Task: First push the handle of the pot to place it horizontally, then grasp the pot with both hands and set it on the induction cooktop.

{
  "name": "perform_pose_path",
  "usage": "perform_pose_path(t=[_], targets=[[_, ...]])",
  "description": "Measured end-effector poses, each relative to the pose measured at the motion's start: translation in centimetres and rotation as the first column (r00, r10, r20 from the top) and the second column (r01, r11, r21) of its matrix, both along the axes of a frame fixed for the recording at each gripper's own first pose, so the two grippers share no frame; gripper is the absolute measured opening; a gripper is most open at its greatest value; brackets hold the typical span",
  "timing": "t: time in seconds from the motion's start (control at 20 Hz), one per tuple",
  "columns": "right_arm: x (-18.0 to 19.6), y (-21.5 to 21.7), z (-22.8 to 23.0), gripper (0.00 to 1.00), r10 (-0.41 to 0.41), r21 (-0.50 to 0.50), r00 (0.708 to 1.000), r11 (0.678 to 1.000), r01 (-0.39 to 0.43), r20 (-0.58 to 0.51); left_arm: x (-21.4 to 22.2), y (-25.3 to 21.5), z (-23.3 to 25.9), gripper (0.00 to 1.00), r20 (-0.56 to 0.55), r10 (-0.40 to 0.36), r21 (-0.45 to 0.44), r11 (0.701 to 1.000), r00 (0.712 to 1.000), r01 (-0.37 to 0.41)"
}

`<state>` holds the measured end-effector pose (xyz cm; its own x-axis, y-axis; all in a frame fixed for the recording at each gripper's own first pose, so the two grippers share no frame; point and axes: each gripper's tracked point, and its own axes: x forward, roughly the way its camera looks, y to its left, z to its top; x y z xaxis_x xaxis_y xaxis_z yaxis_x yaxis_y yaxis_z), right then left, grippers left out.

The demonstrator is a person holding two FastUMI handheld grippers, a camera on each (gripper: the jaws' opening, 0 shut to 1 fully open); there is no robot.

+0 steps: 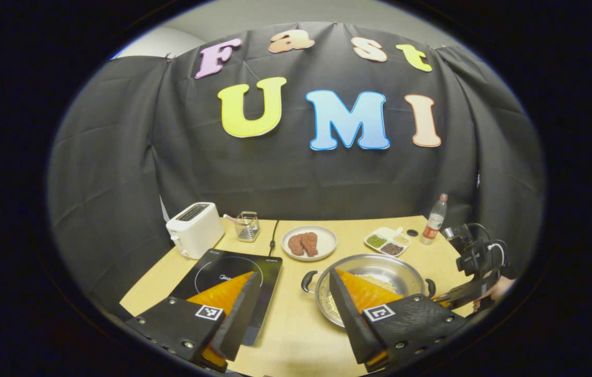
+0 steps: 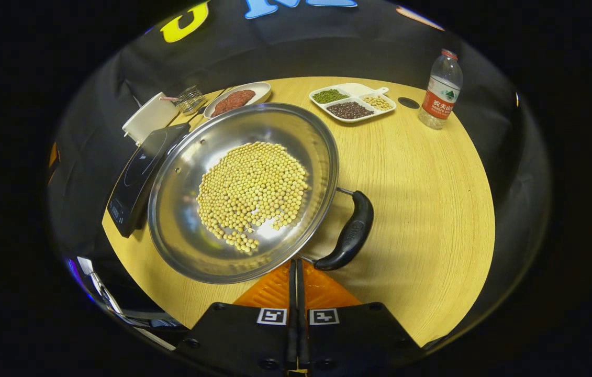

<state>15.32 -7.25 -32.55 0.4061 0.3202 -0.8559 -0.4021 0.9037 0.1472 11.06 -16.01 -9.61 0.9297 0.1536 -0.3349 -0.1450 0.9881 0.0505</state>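
Observation:
A steel pot [image 2: 254, 125] holding soybeans [image 2: 254, 193] stands on the wooden table, just right of the black induction cooktop [image 2: 138, 173]. In the right gripper view its black handle [image 2: 353, 230] points to the lower right. My right gripper [image 2: 296, 264] is shut, its tips at the pot's rim beside the lower end of that handle. In the left gripper view the pot [image 1: 379, 259] shows a side handle [image 1: 307, 281] on the left. My left gripper [image 1: 293, 275] is open above the table, between the cooktop [image 1: 269, 267] and the pot. The right gripper [image 1: 476, 293] is at the pot's right side.
A white toaster [image 1: 194, 229], a glass cup [image 1: 247, 226], a plate of meat [image 1: 309, 242], a divided dish of beans [image 1: 389, 241] and a water bottle [image 1: 434, 220] line the back of the table. The booth's black cloth hangs close behind.

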Motion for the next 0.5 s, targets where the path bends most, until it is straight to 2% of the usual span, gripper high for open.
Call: perform_pose_path(t=[0.35,0.5], targets=[[1.8,-0.9,-0.2,0.0,-0.024,-0.02,1.0,0.999,0.025,0.02,-0.8,0.0,0.3,0.82,0.01,0.016,0.001,1.0,1.0,-0.017],[2.3,-1.2,-0.2,0.02,-0.046,-0.033,0.999,0.998,0.047,0.024,-0.9,0.7,-0.3,0.82,0.008,0.024,-0.035,0.999,1.0,-0.024]])
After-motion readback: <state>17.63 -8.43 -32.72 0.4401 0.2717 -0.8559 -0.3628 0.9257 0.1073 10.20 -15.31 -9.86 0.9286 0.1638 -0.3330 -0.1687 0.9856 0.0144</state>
